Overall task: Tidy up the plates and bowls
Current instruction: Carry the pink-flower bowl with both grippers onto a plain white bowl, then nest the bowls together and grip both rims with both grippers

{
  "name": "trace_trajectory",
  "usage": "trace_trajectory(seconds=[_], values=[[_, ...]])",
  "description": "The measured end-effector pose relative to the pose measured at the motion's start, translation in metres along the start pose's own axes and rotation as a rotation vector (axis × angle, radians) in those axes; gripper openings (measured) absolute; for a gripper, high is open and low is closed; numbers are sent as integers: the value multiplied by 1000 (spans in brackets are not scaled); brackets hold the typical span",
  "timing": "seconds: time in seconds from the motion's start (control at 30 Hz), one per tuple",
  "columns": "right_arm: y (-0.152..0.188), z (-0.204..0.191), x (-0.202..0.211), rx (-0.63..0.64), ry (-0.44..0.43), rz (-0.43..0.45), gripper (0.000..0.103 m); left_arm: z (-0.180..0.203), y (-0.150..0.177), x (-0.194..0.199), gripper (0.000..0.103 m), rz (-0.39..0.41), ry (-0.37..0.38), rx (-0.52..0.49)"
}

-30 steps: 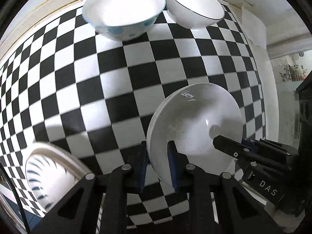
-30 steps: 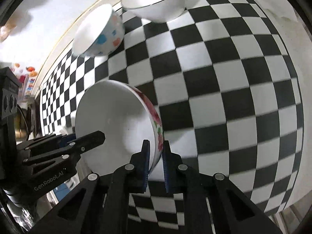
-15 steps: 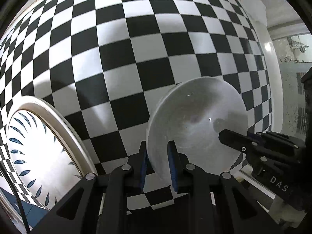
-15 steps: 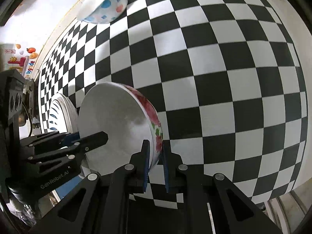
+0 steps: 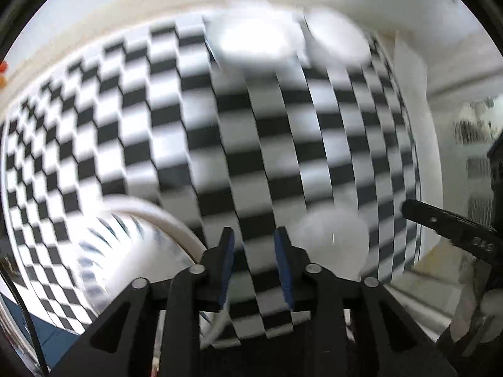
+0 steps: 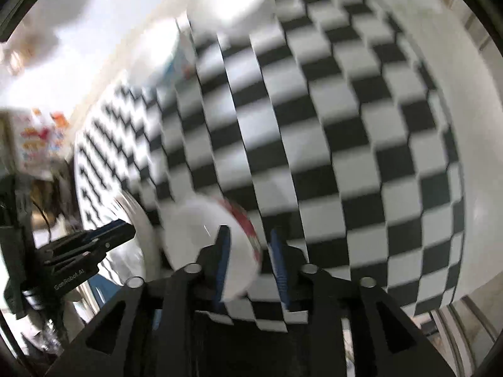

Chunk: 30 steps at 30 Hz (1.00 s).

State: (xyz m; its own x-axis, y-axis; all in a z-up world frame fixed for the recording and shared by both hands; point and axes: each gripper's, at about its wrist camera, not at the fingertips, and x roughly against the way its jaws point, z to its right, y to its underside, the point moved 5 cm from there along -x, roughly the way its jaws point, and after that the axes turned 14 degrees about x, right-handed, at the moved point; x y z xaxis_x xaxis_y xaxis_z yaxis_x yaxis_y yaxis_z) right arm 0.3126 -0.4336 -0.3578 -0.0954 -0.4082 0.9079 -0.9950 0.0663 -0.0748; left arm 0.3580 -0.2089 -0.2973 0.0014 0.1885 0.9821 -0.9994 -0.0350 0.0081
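Both views are motion-blurred. My left gripper (image 5: 254, 245) is open and empty above the checkered cloth. The white bowl with red flowers (image 5: 334, 240) lies to its right on the cloth. In the right wrist view my right gripper (image 6: 248, 246) is open; the flowered bowl (image 6: 201, 235) sits at its left finger, its rim between the jaws, not clamped. A blue-leaf plate (image 5: 125, 238) lies at lower left, also seen in the right wrist view (image 6: 138, 220). Two bowls stand at the far edge: a dotted bowl (image 5: 254, 39) and a plain white bowl (image 5: 338, 36).
The black-and-white checkered cloth (image 5: 283, 144) covers the table. The right gripper's fingers (image 5: 446, 223) show at the right edge of the left wrist view; the left gripper's fingers (image 6: 91, 238) at the left of the right wrist view. A white wall runs behind.
Both grippers have opened and let go of the flowered bowl, which now rests on the cloth. Both cameras have pulled back and tilted up, bringing the far bowls into view.
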Motion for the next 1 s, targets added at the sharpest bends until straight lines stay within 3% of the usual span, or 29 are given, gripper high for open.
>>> trace_trajectory(seconds=[0.07,0.17,0.27,0.37,0.63,0.73,0.8,1.0], values=[[-31,-5,15,7,-16,59,42,-8,-38,7,28,44,-5,26],[-81,-13,14,36,2,104,42,-14,-88,1,28,48,8,69],[-129,-28,-10,27,-63,100,42,-13,-131,-13,28,35,13,89],[-167,-37,-36,19,-75,74,42,-10,-162,-33,28,-4,6,85],[-214,-40,-86,7,-56,-6,41,-4,-194,-74,28,-82,-33,74],[-219,-36,-98,16,14,-20,29,0,-197,-84,20,-82,-47,47],[-222,-33,-101,25,52,-21,13,5,-195,-85,16,-85,-33,42],[-217,-34,-101,40,74,-21,11,18,-184,-79,16,-51,-68,7]])
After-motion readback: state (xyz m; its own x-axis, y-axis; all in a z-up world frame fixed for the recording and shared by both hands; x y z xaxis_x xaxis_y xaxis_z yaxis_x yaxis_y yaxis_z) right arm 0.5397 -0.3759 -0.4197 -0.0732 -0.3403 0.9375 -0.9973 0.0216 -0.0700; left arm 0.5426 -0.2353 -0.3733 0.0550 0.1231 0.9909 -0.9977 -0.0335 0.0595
